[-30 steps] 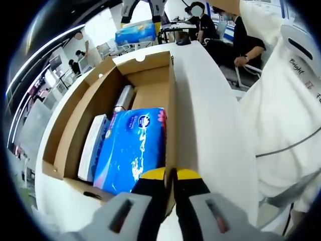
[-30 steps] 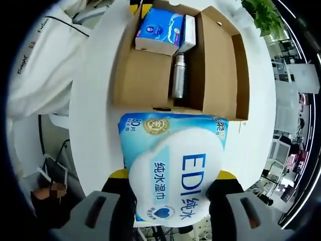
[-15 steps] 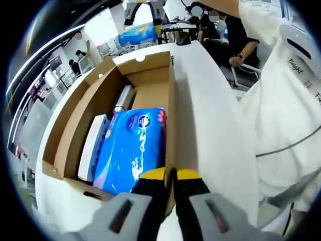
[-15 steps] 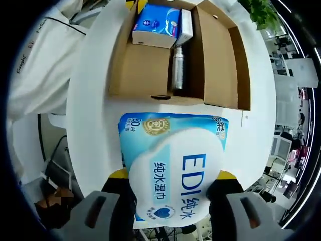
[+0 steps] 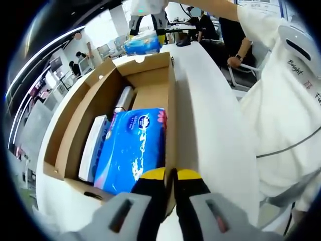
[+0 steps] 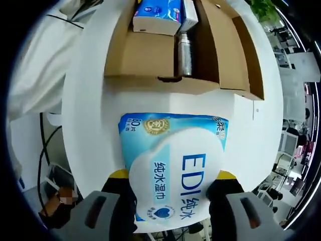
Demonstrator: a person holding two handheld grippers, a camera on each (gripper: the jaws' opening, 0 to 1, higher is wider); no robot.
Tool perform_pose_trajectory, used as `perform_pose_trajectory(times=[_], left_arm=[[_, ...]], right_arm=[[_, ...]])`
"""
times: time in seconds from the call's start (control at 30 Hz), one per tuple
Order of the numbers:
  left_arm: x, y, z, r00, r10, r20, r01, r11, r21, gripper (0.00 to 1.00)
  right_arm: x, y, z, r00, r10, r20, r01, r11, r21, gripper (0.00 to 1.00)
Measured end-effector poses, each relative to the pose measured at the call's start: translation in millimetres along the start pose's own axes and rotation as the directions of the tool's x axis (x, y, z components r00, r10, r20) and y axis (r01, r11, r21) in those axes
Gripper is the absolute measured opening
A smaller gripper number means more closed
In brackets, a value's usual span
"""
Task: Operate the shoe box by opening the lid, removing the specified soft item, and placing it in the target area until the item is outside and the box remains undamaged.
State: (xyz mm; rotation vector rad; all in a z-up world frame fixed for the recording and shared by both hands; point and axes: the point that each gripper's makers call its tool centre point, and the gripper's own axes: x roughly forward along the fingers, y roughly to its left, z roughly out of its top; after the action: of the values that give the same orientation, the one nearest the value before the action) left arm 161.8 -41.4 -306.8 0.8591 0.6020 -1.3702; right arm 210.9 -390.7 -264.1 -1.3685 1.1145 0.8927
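The open cardboard shoe box (image 5: 170, 115) lies on a white table (image 5: 210, 130). Inside it are a blue tissue pack (image 5: 131, 148), a white carton (image 5: 93, 148) and a metal bottle (image 5: 124, 100). My left gripper (image 5: 171, 173) is shut on the box's right wall. My right gripper (image 6: 173, 175) is shut on a soft blue-and-white wet-wipes pack (image 6: 175, 168), held over the table (image 6: 90, 115) outside the box (image 6: 145, 55). The bottle (image 6: 184, 47) and the tissue pack (image 6: 155, 10) stay inside. From the left gripper view the wipes pack (image 5: 143, 44) hangs beyond the box's far end.
A person in a white coat (image 5: 286, 115) stands close at the table's right edge. Another person (image 5: 235, 40) sits behind. The box lid (image 6: 241, 50) lies folded out flat. Cables (image 6: 47, 150) run on the floor beside the table.
My right gripper has carried the wipes pack further away from the box and lower toward the table. My left gripper holds the box wall unmoved.
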Motion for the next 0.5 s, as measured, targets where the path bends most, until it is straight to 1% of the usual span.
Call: perform_pose_trajectory(times=[0.03,0.2,0.33,0.4,0.5], left_arm=[[0,0.1,0.1,1.000,0.001,0.001,-0.001,1.000,0.001,0.05],[0,-0.5,0.1,1.000,-0.002,-0.001,0.002,1.000,0.000,0.04],[0,-0.7,0.1,1.000,-0.001,-0.002,0.001,1.000,-0.001,0.05],[0,-0.8,0.2,1.000,-0.001,-0.001,0.001,1.000,0.000,0.04],[0,-0.9,0.2,1.000,-0.001,-0.002,0.001,1.000,-0.001,0.05]], right_arm=[[2,1,-1.5,1.000,0.004,-0.006,-0.004,1.000,0.007,0.57],[7,6,-2.8,1.000,0.025,0.004,-0.025,1.000,0.016,0.57],[11,8,-1.8,1.000,0.018,0.011,-0.018,1.000,0.008,0.57],[15,12,-0.3,0.999,0.032,0.021,-0.032,0.999,0.001,0.57],[20,15,0.3,0.999,0.038,0.016,-0.038,0.999,-0.007,0.57]])
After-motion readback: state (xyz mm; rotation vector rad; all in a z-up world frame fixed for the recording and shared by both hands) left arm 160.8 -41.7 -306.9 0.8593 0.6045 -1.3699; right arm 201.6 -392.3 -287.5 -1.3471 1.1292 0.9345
